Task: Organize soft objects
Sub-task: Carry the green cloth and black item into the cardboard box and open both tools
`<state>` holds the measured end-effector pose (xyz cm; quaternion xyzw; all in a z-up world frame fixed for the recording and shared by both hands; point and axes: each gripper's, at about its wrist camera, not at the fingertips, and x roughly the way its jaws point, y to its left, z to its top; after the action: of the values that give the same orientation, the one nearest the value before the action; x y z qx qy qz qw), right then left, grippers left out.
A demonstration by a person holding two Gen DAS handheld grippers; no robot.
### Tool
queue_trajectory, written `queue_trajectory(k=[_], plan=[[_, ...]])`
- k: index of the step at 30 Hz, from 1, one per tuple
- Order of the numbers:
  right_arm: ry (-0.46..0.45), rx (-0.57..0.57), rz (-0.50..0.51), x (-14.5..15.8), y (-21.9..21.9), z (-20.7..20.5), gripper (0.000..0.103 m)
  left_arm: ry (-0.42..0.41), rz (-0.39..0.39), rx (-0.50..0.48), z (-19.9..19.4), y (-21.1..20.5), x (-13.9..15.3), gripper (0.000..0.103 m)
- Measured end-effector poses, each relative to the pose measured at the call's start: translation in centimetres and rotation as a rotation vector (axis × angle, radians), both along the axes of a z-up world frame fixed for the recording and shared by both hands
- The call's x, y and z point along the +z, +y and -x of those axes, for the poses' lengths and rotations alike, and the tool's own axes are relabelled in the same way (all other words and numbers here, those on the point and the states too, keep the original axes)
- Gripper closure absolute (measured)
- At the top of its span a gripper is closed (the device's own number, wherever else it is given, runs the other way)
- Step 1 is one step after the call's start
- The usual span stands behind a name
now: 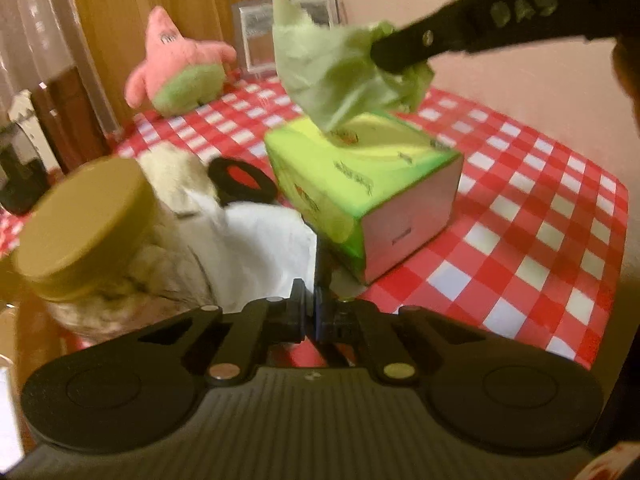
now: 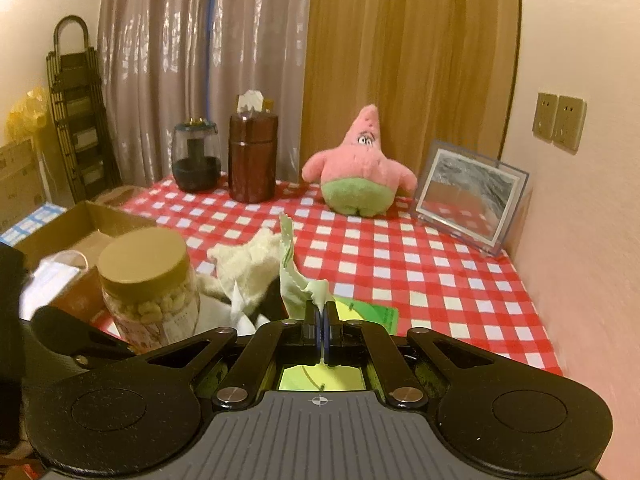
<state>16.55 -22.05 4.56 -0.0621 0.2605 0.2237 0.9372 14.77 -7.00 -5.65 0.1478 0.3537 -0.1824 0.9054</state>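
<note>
A green tissue box [image 1: 360, 184] lies on the red-checked tablecloth [image 1: 520, 220]. A pale green tissue [image 1: 332, 68] is drawn up out of its slot, and my right gripper [image 1: 380, 54] is shut on its top end, coming in from the upper right. In the right wrist view the same tissue [image 2: 292, 276] stands pinched in the right gripper [image 2: 322, 310], with the box [image 2: 320, 380] below. My left gripper [image 1: 316, 272] is shut, its tips at the box's near lower corner; I cannot tell whether it pinches anything. A pink star plush [image 2: 356, 176] sits at the back.
A jar with a tan lid [image 1: 88, 220] stands close on the left, beside a cream fluffy cloth [image 2: 248, 260] and a white cloth [image 1: 260, 248]. A picture frame [image 2: 468, 196] leans by the right wall. A brown canister [image 2: 252, 156], dark glass jar [image 2: 196, 156] and cardboard box [image 2: 80, 224] stand further left.
</note>
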Motion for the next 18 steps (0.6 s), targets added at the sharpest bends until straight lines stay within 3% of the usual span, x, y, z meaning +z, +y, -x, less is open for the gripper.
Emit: queue_trajectory(k=[18], plan=[[-0.059, 0.002, -0.051, 2.2, 0.5, 1.6, 0.102, -0.123, 0.128, 0.09, 4.6, 4.6, 10.5, 0.1]])
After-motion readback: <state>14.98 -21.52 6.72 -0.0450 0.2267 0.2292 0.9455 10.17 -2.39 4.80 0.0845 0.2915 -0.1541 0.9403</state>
